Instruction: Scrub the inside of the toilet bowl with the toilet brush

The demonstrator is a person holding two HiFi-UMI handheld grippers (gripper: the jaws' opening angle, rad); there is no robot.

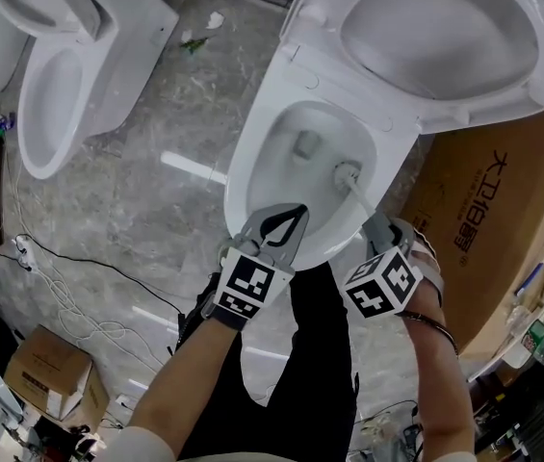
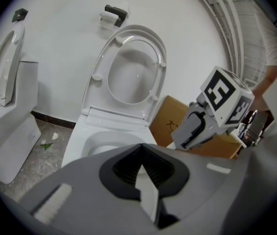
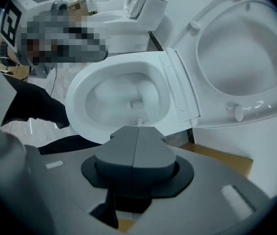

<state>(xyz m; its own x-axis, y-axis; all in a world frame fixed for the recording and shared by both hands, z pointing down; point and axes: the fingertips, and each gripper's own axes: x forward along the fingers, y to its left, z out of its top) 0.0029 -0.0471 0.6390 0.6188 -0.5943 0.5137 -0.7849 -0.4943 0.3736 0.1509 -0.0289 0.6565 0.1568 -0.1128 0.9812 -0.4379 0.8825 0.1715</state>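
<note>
The white toilet bowl [image 1: 252, 157] stands open, its lid and seat [image 1: 464, 37] raised. A white toilet brush [image 1: 347, 173] has its head down inside the bowl at the right side, near the drain [image 1: 307, 144]. Its handle runs back to my right gripper [image 1: 377, 227], which is shut on it. In the right gripper view only a short white bit of the brush [image 3: 139, 121] shows above the closed jaws of my right gripper [image 3: 137, 131]. My left gripper [image 1: 286, 221] hovers over the bowl's front rim, open and holding nothing. In its own view the left gripper [image 2: 143, 168] shows only its dark pads.
A second toilet [image 1: 60, 85] stands at the left. A large cardboard box [image 1: 493, 219] sits right of the bowl, a smaller box [image 1: 50, 369] at the lower left. Cables [image 1: 50, 277] trail over the marble floor. The person's dark trousers [image 1: 320, 354] are just before the bowl.
</note>
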